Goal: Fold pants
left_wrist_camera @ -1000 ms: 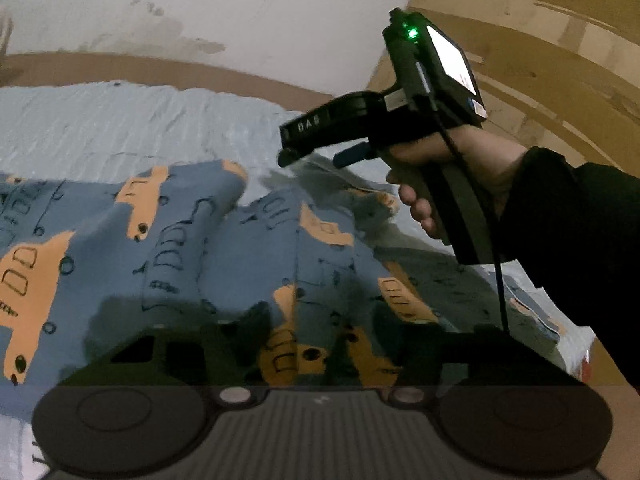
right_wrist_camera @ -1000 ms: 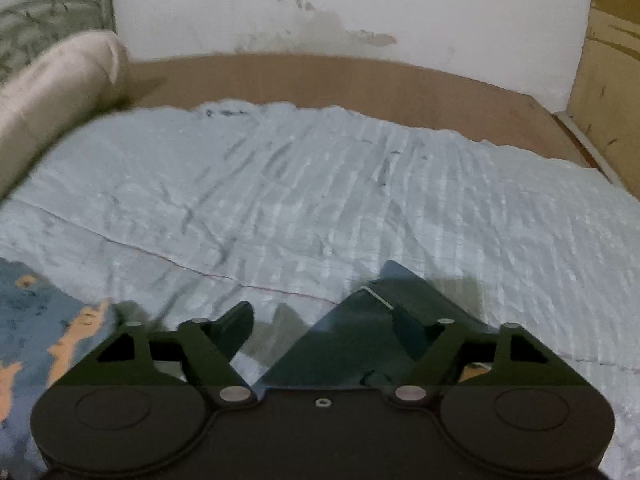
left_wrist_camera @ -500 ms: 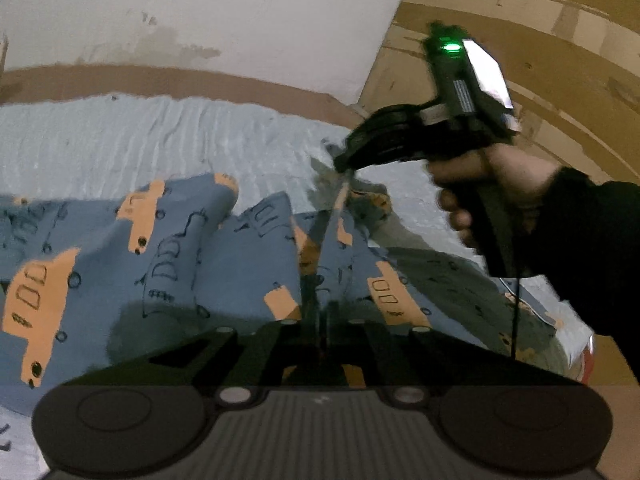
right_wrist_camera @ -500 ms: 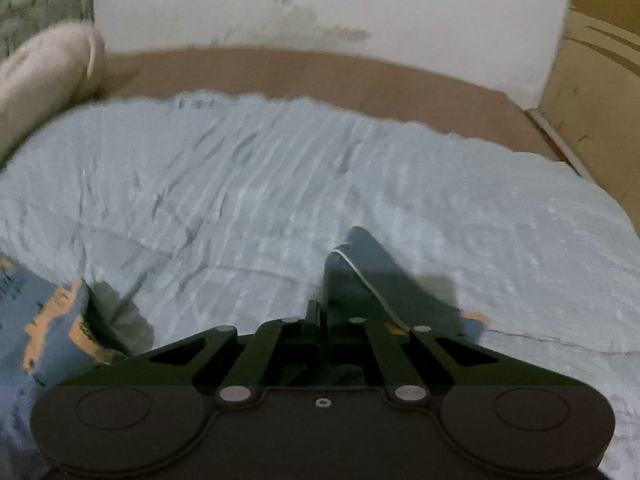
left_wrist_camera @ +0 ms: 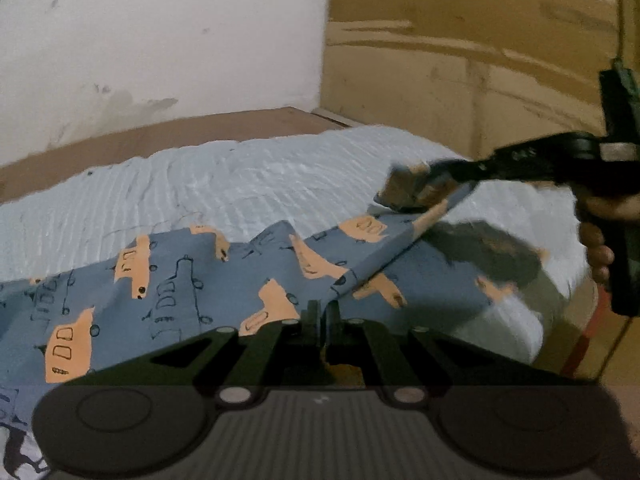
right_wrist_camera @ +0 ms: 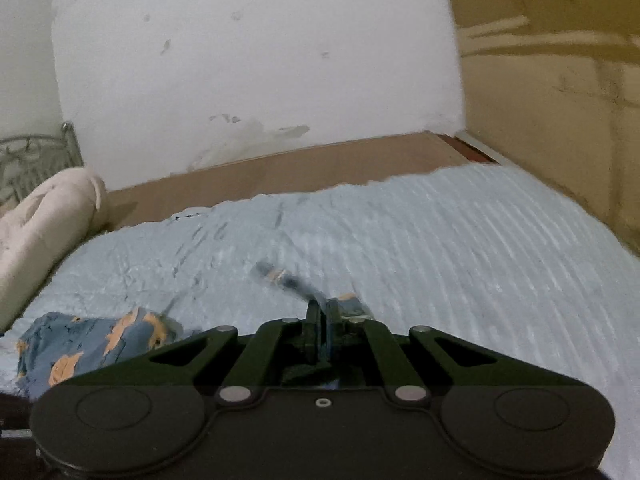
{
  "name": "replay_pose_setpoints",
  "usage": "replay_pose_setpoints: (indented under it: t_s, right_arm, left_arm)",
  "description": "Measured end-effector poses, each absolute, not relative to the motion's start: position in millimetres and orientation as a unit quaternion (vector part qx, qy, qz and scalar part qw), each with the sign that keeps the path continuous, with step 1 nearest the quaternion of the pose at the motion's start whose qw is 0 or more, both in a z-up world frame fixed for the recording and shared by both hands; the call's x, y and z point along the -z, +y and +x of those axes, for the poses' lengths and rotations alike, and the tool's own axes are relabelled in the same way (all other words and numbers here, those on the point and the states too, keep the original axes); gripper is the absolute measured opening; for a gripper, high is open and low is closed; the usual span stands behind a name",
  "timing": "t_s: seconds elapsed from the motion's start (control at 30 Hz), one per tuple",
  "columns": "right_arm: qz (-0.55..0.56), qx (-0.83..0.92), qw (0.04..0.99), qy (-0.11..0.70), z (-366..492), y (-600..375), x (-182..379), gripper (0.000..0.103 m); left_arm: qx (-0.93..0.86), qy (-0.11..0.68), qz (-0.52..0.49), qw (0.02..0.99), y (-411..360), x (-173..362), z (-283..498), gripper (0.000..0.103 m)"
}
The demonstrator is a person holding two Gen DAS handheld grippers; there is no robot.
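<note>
The pants (left_wrist_camera: 208, 280) are blue with orange car prints and lie on a pale blue bed sheet (left_wrist_camera: 260, 184). My left gripper (left_wrist_camera: 320, 314) is shut on the near edge of the pants. My right gripper (left_wrist_camera: 436, 182), seen at the right of the left wrist view, is shut on another edge of the pants and holds it lifted above the bed. In the right wrist view the right gripper (right_wrist_camera: 322, 316) pinches blue fabric (right_wrist_camera: 288, 280), and more of the pants (right_wrist_camera: 92, 340) lies at the lower left.
A white wall (right_wrist_camera: 260, 60) and a brown bed frame edge (right_wrist_camera: 280, 168) stand behind the bed. A cream pillow (right_wrist_camera: 44, 220) lies at the far left. A wooden panel (left_wrist_camera: 480, 60) flanks the right side of the bed.
Both grippers went from open to shut on the pants edge. They have since lifted the fabric; the right gripper has moved up and to the right.
</note>
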State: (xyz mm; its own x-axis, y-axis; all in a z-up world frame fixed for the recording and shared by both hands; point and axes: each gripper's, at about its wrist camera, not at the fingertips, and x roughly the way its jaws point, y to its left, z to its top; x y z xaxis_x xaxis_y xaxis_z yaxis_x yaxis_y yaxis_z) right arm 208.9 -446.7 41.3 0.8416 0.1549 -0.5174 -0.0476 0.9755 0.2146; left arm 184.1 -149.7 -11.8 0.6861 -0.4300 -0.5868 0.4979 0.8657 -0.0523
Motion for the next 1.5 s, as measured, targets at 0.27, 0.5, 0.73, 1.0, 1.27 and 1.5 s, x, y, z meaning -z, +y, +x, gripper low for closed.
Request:
replay_pose_setpoints:
  t_s: [0.27,0.5,0.73,1.0,1.27,1.5]
  right_arm:
    - [0.128,-0.022,0.951,0.280,130,-452,16,0.000]
    - [0.069,-0.016,0.961,0.269,118,-439,29,0.003]
    - [0.013,-0.010,0.965,0.264,103,-435,28,0.048]
    - [-0.112,-0.066,0.967,0.220,107,-399,19,0.069]
    - [-0.260,-0.085,0.930,0.247,140,-346,39,0.040]
    - [-0.239,-0.064,0.938,0.244,146,-357,37,0.008]
  left_arm:
    - [0.255,0.323,0.122,0.903,-161,40,172,0.000]
    - [0.252,0.318,0.137,0.904,-163,45,168,0.000]
    - [0.250,0.320,0.127,0.905,-162,45,169,0.001]
    - [0.249,0.323,0.123,0.905,-162,45,169,0.001]
    - [0.250,0.325,0.120,0.904,-162,45,171,0.001]
    - [0.249,0.325,0.121,0.904,-162,45,171,0.001]
